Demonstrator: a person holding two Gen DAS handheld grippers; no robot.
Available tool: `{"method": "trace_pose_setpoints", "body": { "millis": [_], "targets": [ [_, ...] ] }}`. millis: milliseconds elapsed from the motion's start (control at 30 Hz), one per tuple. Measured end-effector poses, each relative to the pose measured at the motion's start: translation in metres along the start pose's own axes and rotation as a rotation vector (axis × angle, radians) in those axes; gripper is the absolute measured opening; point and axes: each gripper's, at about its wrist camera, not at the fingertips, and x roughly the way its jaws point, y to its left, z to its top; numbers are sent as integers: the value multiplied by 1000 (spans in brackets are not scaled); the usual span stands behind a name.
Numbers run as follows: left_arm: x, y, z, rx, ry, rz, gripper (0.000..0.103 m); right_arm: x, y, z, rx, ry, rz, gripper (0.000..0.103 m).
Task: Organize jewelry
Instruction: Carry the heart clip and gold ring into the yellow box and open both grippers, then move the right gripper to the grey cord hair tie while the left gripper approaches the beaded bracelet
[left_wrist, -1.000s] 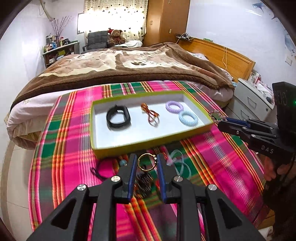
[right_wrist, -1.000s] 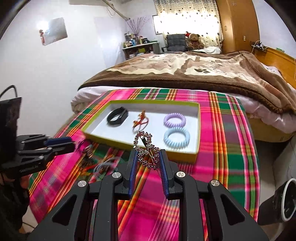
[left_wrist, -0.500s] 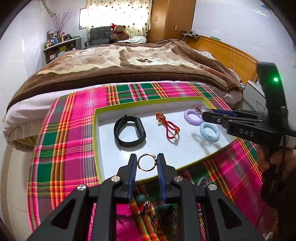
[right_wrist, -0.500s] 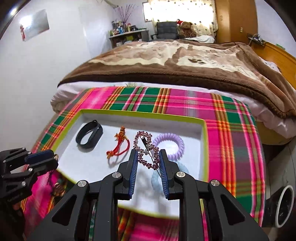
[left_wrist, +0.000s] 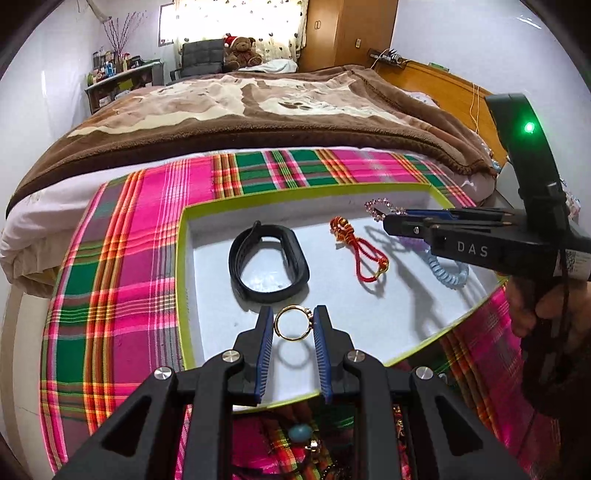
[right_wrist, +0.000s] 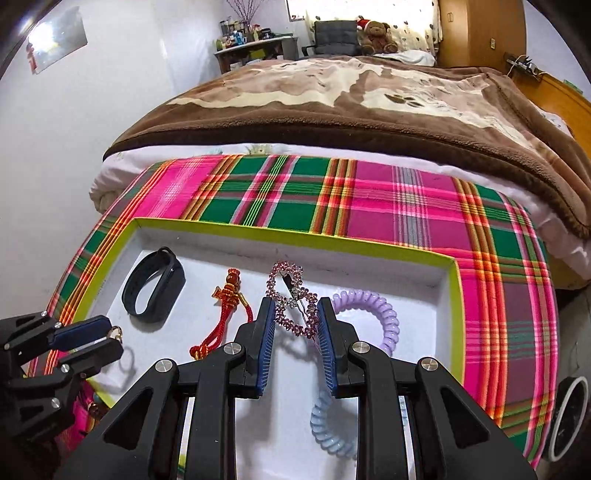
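Note:
My left gripper (left_wrist: 293, 325) is shut on a gold ring (left_wrist: 293, 323), held above the near part of the white tray with the lime rim (left_wrist: 183, 280). My right gripper (right_wrist: 295, 317) is shut on a pink rhinestone hair clip (right_wrist: 291, 299), hanging over the tray's middle. Inside the tray lie a black band (left_wrist: 268, 266), a red knotted cord (left_wrist: 360, 248), a purple coil hair tie (right_wrist: 373, 314) and a blue coil hair tie (right_wrist: 332, 432). The right gripper (left_wrist: 388, 218) also reaches in from the right in the left wrist view, and the left gripper (right_wrist: 116, 334) shows at the lower left of the right wrist view.
The tray sits on a pink and green plaid cloth (left_wrist: 122, 266). Loose jewelry, including a teal bead (left_wrist: 300, 432), lies on the cloth just in front of the tray. A bed with a brown blanket (left_wrist: 258, 107) stands right behind. A hand (left_wrist: 535, 306) grips the right tool.
Both grippers have moved forward from over the cloth to above the tray, each carrying its piece. The right one came in from beside the tray's right edge to over its middle.

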Motion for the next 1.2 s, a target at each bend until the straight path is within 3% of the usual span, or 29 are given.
{"method": "trace_pose_setpoints", "body": {
  "millis": [833, 900, 1033, 1200],
  "targets": [
    [12, 5, 0, -27, 31, -10, 24, 7, 11, 5, -25, 7, -31, 24],
    [12, 6, 0, -35, 32, -11, 34, 6, 11, 5, -23, 7, -32, 24],
    [9, 5, -1, -37, 28, -14, 35, 0, 10, 4, -12, -11, -28, 39],
    [-1, 0, 0, -33, 3, -27, 41, -12, 10, 1, -6, -33, -18, 39]
  ]
}}
